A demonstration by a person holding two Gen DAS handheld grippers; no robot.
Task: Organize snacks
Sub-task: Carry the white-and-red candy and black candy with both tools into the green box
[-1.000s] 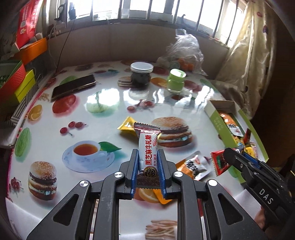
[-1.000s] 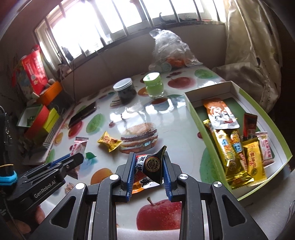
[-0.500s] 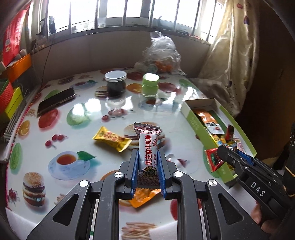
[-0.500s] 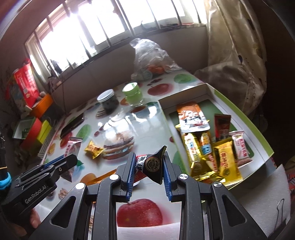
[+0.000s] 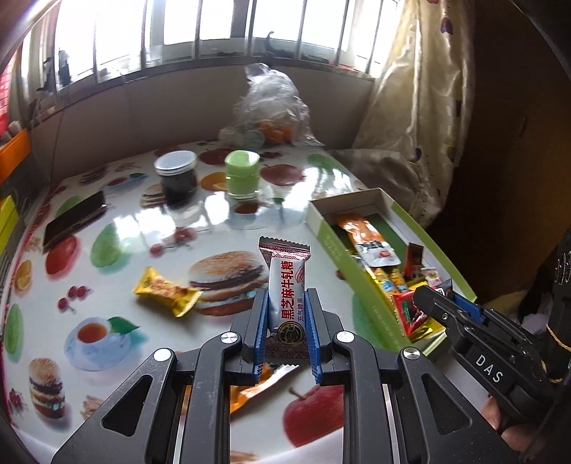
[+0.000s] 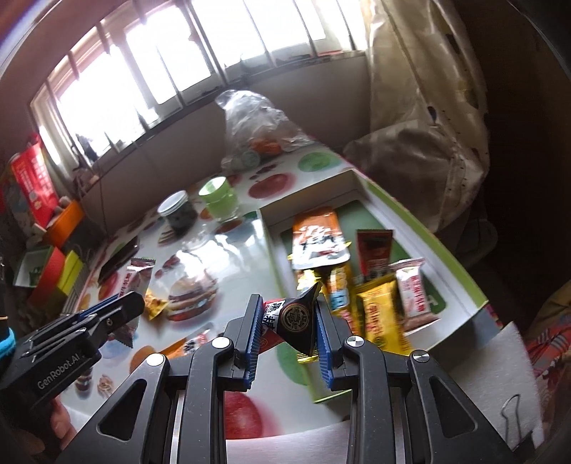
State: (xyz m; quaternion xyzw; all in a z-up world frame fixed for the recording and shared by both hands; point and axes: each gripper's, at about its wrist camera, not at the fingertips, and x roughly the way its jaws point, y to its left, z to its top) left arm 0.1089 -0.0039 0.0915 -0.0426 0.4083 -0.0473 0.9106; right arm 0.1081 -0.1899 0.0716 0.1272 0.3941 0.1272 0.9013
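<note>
Beside a barred window (image 5: 214,32), the left gripper (image 5: 284,333) is clamping a white candy (image 5: 285,296) and the right gripper (image 6: 287,342) a dark packet (image 6: 298,321) over the fruit-print table (image 5: 117,257) near the snack box (image 6: 460,282).

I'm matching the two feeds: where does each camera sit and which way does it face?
Left wrist: on the left gripper, looking down along its fingers at the nougat bar and table; the right gripper shows.
Right wrist: on the right gripper, facing the snack box; the left gripper shows.
Shared: box, jars, bag.
</note>
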